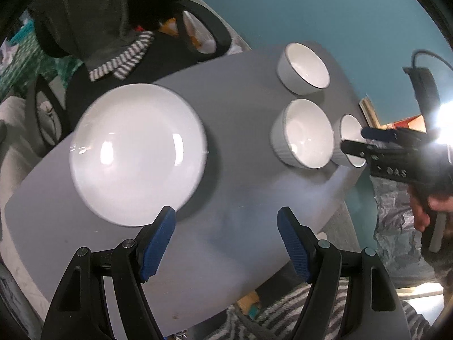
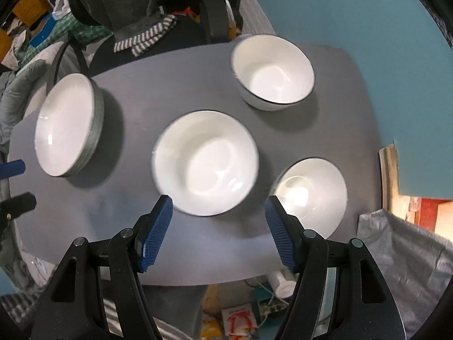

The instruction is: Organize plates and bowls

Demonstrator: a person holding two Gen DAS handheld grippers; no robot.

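A stack of white plates [image 1: 136,153] sits on the left of the grey table [image 1: 226,187]; it also shows in the right wrist view [image 2: 68,124]. Three white bowls stand to the right: far [image 2: 273,72], middle [image 2: 205,163] and near right [image 2: 310,195]. In the left wrist view they are far [image 1: 304,68], middle [image 1: 303,134] and right [image 1: 351,138]. My left gripper [image 1: 226,215] is open and empty above the table, just right of the plates' near rim. My right gripper [image 2: 218,202] is open and empty above the middle bowl's near rim; it shows in the left wrist view [image 1: 356,138].
A black chair with grey clothing [image 2: 136,14] stands behind the table. A teal wall [image 2: 368,22] runs along the far right. Crumpled grey plastic [image 2: 407,249] lies off the table's right side. Clutter and a striped rug [image 1: 283,311] lie on the floor below the near edge.
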